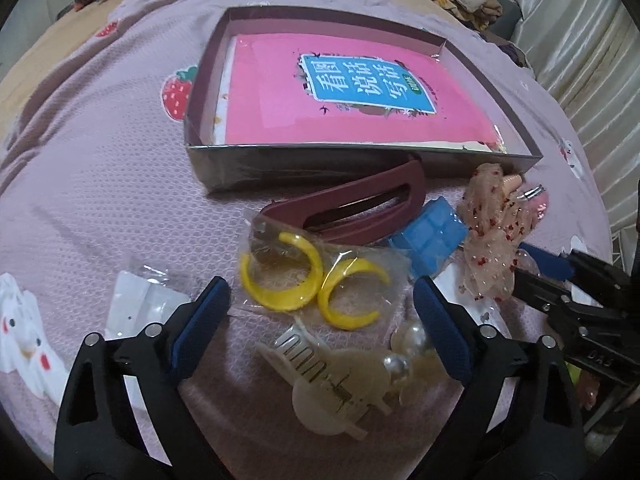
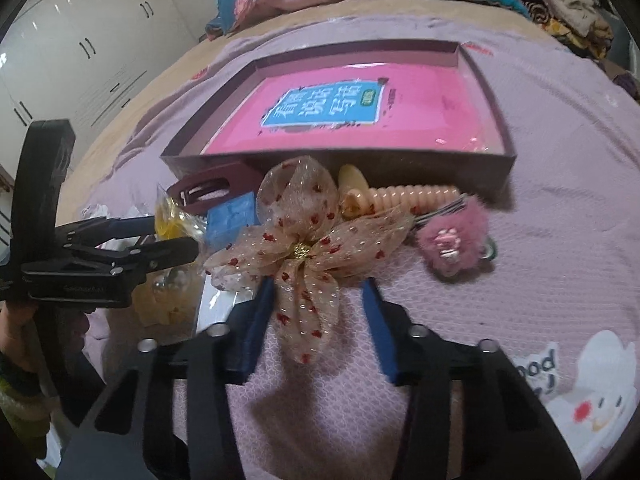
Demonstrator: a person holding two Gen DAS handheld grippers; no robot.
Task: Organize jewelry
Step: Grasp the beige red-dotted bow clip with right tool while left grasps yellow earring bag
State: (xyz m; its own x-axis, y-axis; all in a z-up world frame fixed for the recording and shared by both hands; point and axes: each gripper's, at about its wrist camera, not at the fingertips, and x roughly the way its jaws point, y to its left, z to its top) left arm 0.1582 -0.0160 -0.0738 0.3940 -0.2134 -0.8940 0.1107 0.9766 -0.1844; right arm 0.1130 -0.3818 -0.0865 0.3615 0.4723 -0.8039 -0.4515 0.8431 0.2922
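**Inspector:** Jewelry is found heaped on the lilac bedspread (image 1: 100,184), just near of the shallow box (image 1: 360,164), in which a pink book (image 1: 340,92) is laid flat. From the left of the heap: a clear packet (image 1: 136,304), then yellow hoop earrings (image 1: 308,280) in a plastic bag, with a maroon hair claw (image 1: 352,208) lying far of them and a cream claw clip (image 1: 332,384) with pearls near of them.

**Clerk:** And the left gripper (image 1: 322,312)?

**Inspector:** Its fingers are spread wide to either side of the bagged hoops. No pad contact is seen; nothing is held.

**Clerk:** Further right?

**Inspector:** A blue block clip (image 2: 234,212), then a sheer ribbon bow (image 2: 308,248) dotted red, a peach spiral tie (image 2: 412,196) and a pink fluffy clip (image 2: 452,244). The right gripper (image 2: 318,320) is set over the bow's lower tail. Its fingers are partly drawn in, with the tail between them; a clear gap to the right pad is seen, so no clamp is recorded.

**Clerk:** Step in hand?

**Inspector:** The pick-up is judged to be under way, and nothing has yet been placed in the box. Next, the right fingers should be closed fully on the ribbon, and the bow lifted clear without the spiral tie being snagged.
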